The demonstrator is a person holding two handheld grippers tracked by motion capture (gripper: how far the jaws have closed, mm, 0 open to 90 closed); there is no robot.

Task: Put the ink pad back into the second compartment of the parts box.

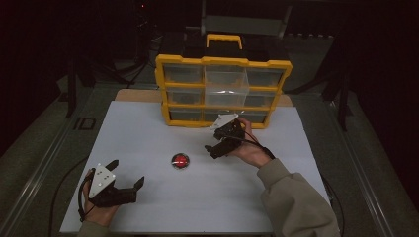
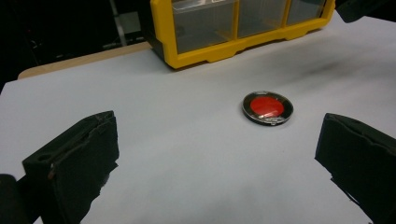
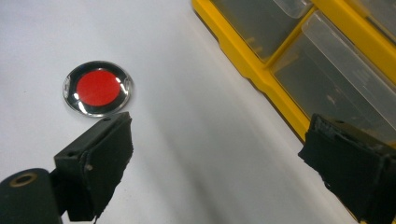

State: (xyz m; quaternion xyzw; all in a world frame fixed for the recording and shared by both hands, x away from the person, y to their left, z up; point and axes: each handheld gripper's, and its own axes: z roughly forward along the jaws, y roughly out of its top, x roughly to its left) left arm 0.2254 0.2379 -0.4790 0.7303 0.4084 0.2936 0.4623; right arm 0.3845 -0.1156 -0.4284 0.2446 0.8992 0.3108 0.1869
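A small round disc [image 1: 180, 161] with a red centre and a shiny metal rim lies flat on the white tabletop [image 1: 143, 133]. My left gripper [image 1: 127, 173] rests open near the front left corner, its jaws wide apart and empty. In the left gripper view the disc [image 2: 268, 107] lies ahead of my left gripper [image 2: 217, 126], closer to the right jaw. My right gripper [image 1: 221, 138] hovers open just in front of the yellow organizer [image 1: 222, 91]. In the right gripper view my right gripper [image 3: 218, 123] holds nothing, and the disc [image 3: 98, 88] sits beyond its left jaw.
The yellow organizer [image 2: 224, 49] has clear plastic drawers [image 3: 327, 65] and stands upright at the table's back centre; one middle drawer [image 1: 226, 88] juts out. A black and yellow case [image 1: 225, 44] stands behind it. A sleeve [image 1: 296, 202] enters from the bottom right.
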